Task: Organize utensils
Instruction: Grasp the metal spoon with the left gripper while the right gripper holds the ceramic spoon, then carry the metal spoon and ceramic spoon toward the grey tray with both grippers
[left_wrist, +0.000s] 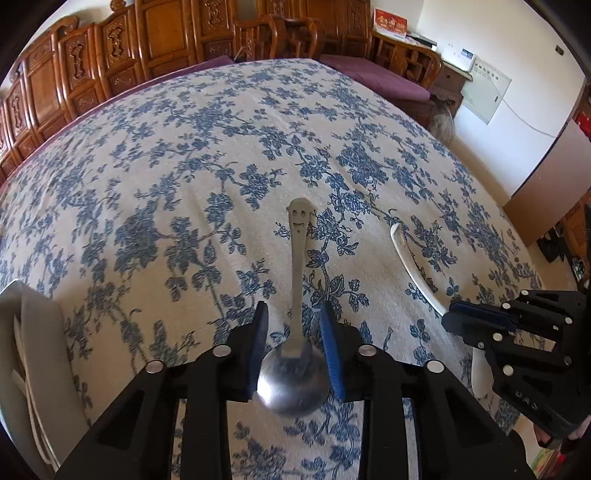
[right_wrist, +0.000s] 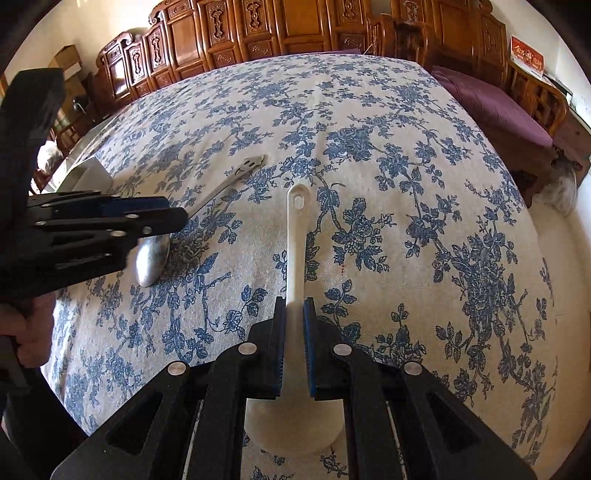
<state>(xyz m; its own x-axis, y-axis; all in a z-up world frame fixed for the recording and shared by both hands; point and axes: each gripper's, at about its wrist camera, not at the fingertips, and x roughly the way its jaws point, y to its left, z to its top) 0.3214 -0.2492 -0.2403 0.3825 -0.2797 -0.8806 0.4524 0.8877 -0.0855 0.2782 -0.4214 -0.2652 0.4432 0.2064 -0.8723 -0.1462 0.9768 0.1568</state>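
A metal spoon (left_wrist: 295, 280) with a smiley face on its handle lies on the blue-flowered tablecloth; its bowl sits between the jaws of my left gripper (left_wrist: 294, 314), which stand apart on either side of it. The spoon also shows in the right wrist view (right_wrist: 153, 254), under the left gripper (right_wrist: 162, 218). My right gripper (right_wrist: 294, 306) is shut on the handle of a white plastic spoon (right_wrist: 297, 236), whose bowl lies under the jaws. In the left wrist view the white spoon (left_wrist: 410, 266) runs into the right gripper (left_wrist: 465, 317).
A white tray or container (left_wrist: 33, 350) sits at the table's left edge, also seen in the right wrist view (right_wrist: 92, 173). Carved wooden cabinets (left_wrist: 155, 48) and a bench with a purple cushion (left_wrist: 373, 77) stand behind the table.
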